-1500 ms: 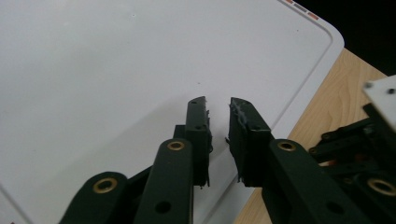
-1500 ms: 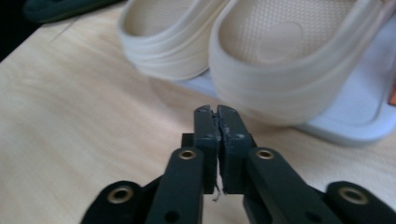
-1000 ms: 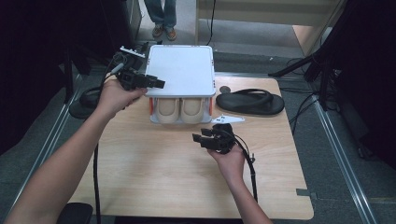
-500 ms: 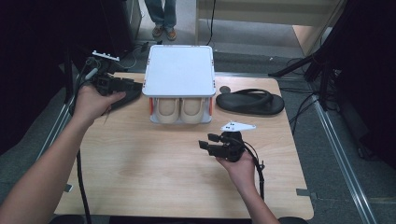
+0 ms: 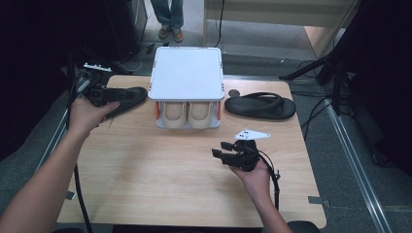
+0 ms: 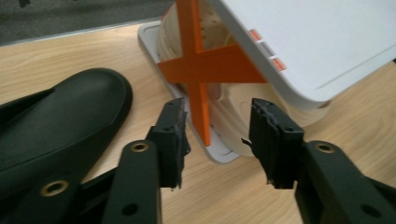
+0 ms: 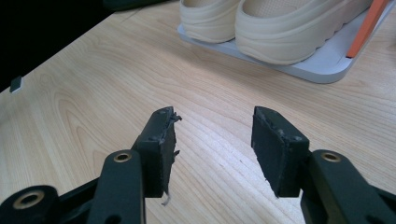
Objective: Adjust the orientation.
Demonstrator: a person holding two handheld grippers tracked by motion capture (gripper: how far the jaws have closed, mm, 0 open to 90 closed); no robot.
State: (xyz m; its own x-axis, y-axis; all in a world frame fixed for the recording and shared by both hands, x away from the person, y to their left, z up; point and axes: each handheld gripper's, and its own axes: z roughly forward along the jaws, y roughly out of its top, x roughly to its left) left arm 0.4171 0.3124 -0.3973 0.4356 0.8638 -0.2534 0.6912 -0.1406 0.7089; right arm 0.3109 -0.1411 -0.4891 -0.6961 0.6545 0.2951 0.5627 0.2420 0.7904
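At the left end of the table, the left gripper [image 5: 112, 94] lies over the near edge of a black sandal [image 5: 127, 98]. Its jaws have just been closing, yet they stand apart with nothing between them; in the left gripper view the left gripper [image 6: 217, 135] points past the black sandal [image 6: 60, 121], whose rounded end lies just beside its left jaw, toward the orange cross brace [image 6: 203, 65] on the side of the shoe rack [image 6: 308, 42]. The left hand [image 5: 87, 114] wraps the gripper body, with the forearm coming in from the bottom left.

The shoe rack [image 5: 187, 73] stands in the middle of the table's far side, its white top flat, with a pair of cream shoes [image 5: 187, 114] side by side on the shelf beneath it. A second black sandal [image 5: 260, 106] lies just to the right of the rack, apart from it.

Toward the near right of the wooden table [image 5: 145, 184], the right hand [image 5: 252, 170] holds the right gripper [image 5: 221, 150] above bare wood, well apart from both sandals. Its jaws are spread and empty; in the right gripper view the right gripper [image 7: 215, 140] faces the cream shoes [image 7: 261, 23] on the rack's white base.
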